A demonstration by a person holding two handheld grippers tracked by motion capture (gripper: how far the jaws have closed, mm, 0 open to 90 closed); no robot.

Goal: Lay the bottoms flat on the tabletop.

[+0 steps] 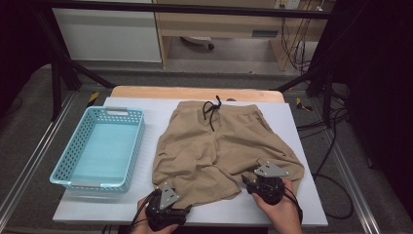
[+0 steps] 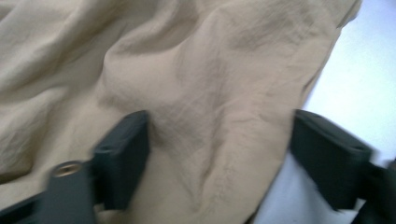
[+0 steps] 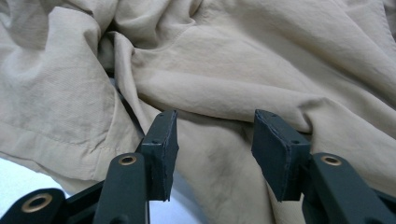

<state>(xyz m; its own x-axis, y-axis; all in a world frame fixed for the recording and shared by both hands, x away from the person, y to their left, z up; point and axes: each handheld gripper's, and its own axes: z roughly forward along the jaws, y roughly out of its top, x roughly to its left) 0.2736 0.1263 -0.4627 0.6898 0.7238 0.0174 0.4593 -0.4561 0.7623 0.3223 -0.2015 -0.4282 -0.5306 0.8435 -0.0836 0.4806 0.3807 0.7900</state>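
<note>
- Sitting at the 9 o'clock side of the white table top [image 1: 287, 146], a light blue perforated basket [image 1: 134, 146] lies with its long side running from 6 to 12 o'clock; nothing is seen inside it.
- At the 6 o'clock edge, left of centre, the left gripper [image 1: 171, 204] is held in a hand and points towards 1 o'clock at the near hem of the left leg of the shorts [image 1: 214, 146].
- In the left gripper view, the left gripper [image 2: 219, 156] has its jaws spread wide, with wrinkled tan cloth lying between them; the picture is blurred, so contact with the cloth cannot be judged.
- The tan shorts lie flat at the table's centre, waistband towards 12 o'clock, legs towards 6 o'clock, and a black drawstring [image 1: 213, 111] is looped over the waistband.
- At 5 o'clock, the right gripper [image 1: 249, 184] is held in a hand [image 1: 280, 207] at the near hem of the right leg.
- In the right gripper view, the right gripper [image 3: 215, 149] has its jaws parted, a raised fold of the cloth standing between them and not pinched.
</note>
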